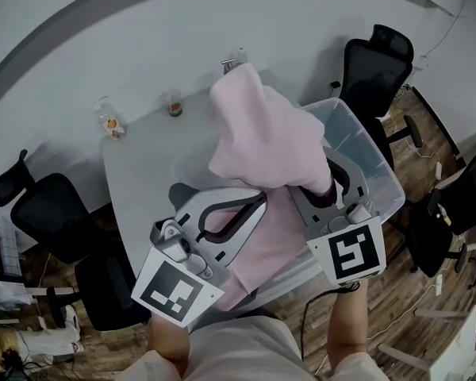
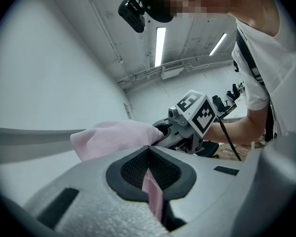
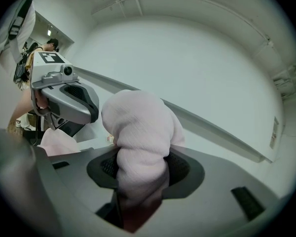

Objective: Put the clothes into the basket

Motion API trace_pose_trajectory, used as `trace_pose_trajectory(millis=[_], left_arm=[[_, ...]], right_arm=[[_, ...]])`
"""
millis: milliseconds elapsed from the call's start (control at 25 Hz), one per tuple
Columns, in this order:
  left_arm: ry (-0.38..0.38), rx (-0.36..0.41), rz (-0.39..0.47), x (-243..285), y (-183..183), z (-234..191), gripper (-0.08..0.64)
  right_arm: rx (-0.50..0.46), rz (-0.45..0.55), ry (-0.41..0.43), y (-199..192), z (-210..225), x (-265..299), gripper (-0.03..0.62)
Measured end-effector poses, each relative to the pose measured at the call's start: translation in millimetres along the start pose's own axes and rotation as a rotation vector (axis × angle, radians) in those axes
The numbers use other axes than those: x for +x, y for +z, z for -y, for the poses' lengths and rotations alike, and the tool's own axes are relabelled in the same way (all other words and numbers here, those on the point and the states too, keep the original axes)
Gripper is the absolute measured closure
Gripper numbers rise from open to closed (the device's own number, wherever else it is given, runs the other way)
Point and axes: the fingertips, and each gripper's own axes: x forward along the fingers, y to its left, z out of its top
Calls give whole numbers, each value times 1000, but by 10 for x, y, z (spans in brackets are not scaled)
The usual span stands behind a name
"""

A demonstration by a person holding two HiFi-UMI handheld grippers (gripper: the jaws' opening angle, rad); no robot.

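A pale pink garment [image 1: 262, 137] hangs lifted above the grey table [image 1: 143, 173], bunched between both grippers. My left gripper [image 1: 246, 205] is shut on a thin fold of the garment [image 2: 150, 184], which spills out past the jaws. My right gripper [image 1: 321, 189] is shut on a thick wad of the same garment [image 3: 138, 147]. A clear plastic basket [image 1: 365, 153] stands at the table's right end, just beyond the right gripper; part of it is hidden behind the cloth.
Two small bottles [image 1: 111, 124] [image 1: 174, 104] stand near the table's far edge. Black office chairs surround the table: one [image 1: 377, 66] behind the basket, another [image 1: 44, 205] at the left. More pink cloth [image 1: 258, 252] trails below the grippers toward the person.
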Motion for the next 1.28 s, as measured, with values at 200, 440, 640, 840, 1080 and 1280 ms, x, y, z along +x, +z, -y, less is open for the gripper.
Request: trace_pose_trajectory(millis=[200, 440, 640, 840, 1080, 1280], left_arm=[[-32, -20, -9, 298, -126, 4, 560], [-69, -50, -26, 648, -320, 13, 560], [-103, -76, -40, 885, -478, 52, 560], [-132, -104, -50, 1059, -622, 82, 560], [-161, -140, -84, 1217, -881, 181, 560], [-188, -163, -126, 1292, -1138, 301, 560]], right_arm=[[16, -45, -30, -313, 278, 46, 402], [36, -107, -55, -733, 543, 125, 402], [45, -164, -95, -1073, 747, 155, 402], [47, -195, -109, -1343, 853, 194, 400], [60, -272, -73, -1775, 721, 283, 399], [31, -368, -43, -2183, 622, 352, 397]])
